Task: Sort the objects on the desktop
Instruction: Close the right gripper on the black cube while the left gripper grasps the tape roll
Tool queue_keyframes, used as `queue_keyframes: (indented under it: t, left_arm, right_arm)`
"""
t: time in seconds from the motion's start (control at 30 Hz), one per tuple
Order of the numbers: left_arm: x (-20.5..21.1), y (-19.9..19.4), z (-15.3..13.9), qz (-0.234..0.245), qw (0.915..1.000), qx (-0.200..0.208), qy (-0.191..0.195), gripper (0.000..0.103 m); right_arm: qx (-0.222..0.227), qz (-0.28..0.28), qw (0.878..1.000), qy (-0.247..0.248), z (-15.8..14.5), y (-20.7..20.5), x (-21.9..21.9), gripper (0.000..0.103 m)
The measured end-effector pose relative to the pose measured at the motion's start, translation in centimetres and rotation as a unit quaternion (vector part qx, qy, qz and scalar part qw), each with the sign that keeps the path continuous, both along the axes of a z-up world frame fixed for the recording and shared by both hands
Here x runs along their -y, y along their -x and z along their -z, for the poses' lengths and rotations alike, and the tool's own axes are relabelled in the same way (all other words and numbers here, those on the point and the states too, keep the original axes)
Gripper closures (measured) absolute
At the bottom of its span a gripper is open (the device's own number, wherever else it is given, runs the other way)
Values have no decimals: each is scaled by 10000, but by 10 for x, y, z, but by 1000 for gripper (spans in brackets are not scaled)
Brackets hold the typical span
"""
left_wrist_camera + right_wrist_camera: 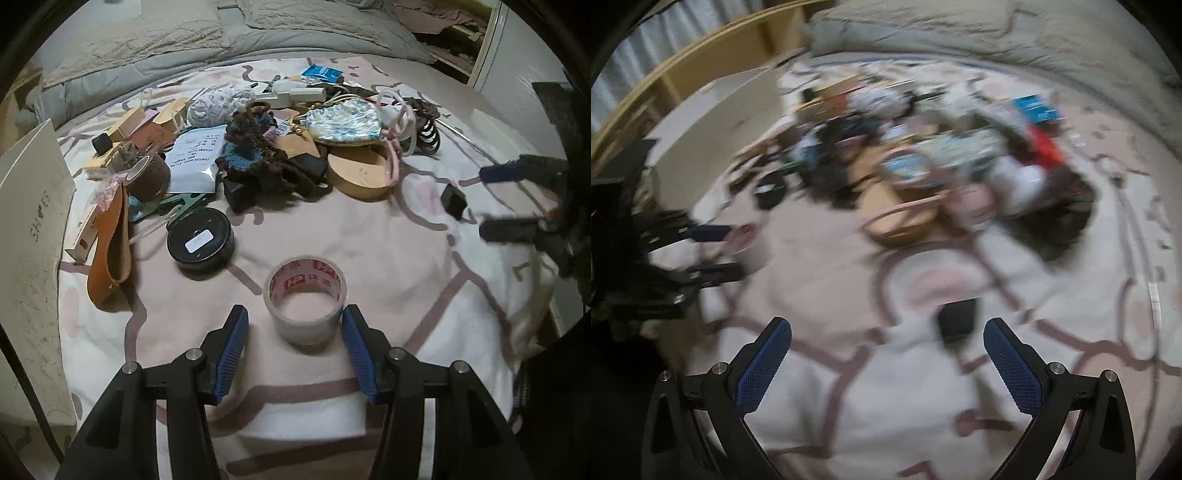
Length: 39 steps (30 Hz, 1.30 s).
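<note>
The left gripper [293, 325] has its jaws apart, with the tape roll [305, 301] standing on end between them; the right-hand pad is at or almost at the roll's wall, while a clear gap shows at the left-hand pad, so the roll is not clamped and rests on the bed cover [369, 258]. Judged from this, the step in hand is either setting the roll down or taking it up. If it is a release, part the jaws evenly until both pads are clear, then draw back along the fingers' own line so neither pad drags the light roll over. If it is a pickup, centre the roll first, since closing from this offset would push it sideways across the soft cover. The right gripper [888, 363] has its jaws wide apart and holds nothing; in its blurred view a small black block [956, 319] lies just ahead, toward 1 o'clock of the gap. Shift the gripper that way before closing, and descend squarely, because the cover yields under pressure. Outward from the roll in the left view, a black round tin [200, 239] sits at 10 o'clock, near but apart. The unsorted heap [266, 147] lies beyond at 12 o'clock, and a pale box lid [33, 240] stands at the far 9 o'clock edge. Keep the roll well clear of the heap so sorted items remain distinct.
</note>
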<state>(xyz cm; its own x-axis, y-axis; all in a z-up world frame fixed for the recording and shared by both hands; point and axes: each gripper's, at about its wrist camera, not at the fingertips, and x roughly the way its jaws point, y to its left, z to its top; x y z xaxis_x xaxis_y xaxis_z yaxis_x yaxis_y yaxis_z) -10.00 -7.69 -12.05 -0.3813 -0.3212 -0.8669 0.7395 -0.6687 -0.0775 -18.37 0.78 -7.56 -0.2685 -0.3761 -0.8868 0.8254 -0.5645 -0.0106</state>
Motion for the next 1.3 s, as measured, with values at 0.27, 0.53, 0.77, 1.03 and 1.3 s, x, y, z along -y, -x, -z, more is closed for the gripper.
queue_keyframes:
  t: [0.27,0.53,0.77,1.03,1.3]
  left_arm:
    - [-3,0,11,-27,9998,27,179,50]
    - [1,-8,18,-240,9997,-67,64,30]
    - [-6,-8,23,-105,9998,-114,128,13]
    - [-4,-2,25,-84,9998,-18,-177,1]
    - [-1,-6,20,-363,9989,-141,-254,18]
  right_arm:
    - [-70,676,9976,-98,23,24,-15,0]
    - [-45,667,9971,-364,36,26,-14,36]
    - [-39,751,9966,-332,34,27,-11,53]
    - [-95,723,9968,-335,34,27,-9,75]
    - [-99,712,9968,-358,32,26,-10,75]
